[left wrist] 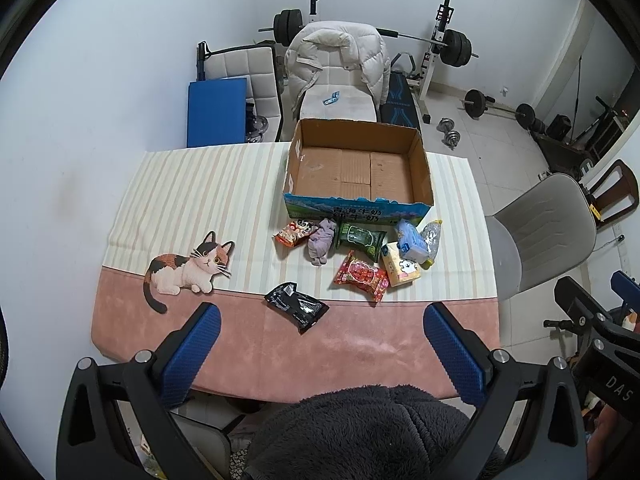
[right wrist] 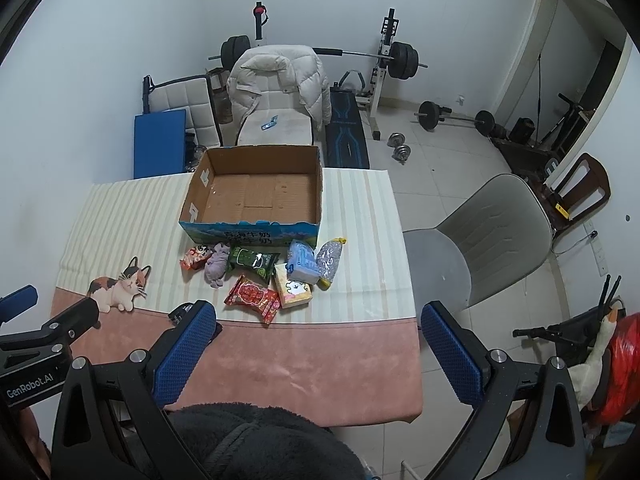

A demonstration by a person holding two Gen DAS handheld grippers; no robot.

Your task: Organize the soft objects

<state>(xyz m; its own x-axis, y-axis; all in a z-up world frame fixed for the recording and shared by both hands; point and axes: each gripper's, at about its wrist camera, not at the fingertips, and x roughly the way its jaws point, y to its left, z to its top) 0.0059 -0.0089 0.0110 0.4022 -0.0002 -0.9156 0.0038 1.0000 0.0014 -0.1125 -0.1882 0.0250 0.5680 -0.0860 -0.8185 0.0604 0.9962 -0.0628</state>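
Observation:
An open, empty cardboard box (left wrist: 356,168) (right wrist: 256,194) stands at the far side of the table. In front of it lie several soft packets: a red snack bag (left wrist: 362,275) (right wrist: 253,297), a green pack (left wrist: 360,239) (right wrist: 252,263), a purple plush (left wrist: 322,242) (right wrist: 216,265), a yellow tissue pack (left wrist: 400,270) (right wrist: 293,291), a blue pack (left wrist: 411,240) (right wrist: 303,262) and a clear bag (left wrist: 432,237) (right wrist: 329,261). A black packet (left wrist: 297,306) lies nearer, alone. My left gripper (left wrist: 320,344) and right gripper (right wrist: 318,344) are open, empty, above the near table edge.
A striped and pink tablecloth (left wrist: 240,340) with a printed cat (left wrist: 188,270) covers the table. A grey chair (right wrist: 488,240) stands to the right. A chair with a white jacket (left wrist: 340,60) and weight equipment (right wrist: 400,60) stand behind the table.

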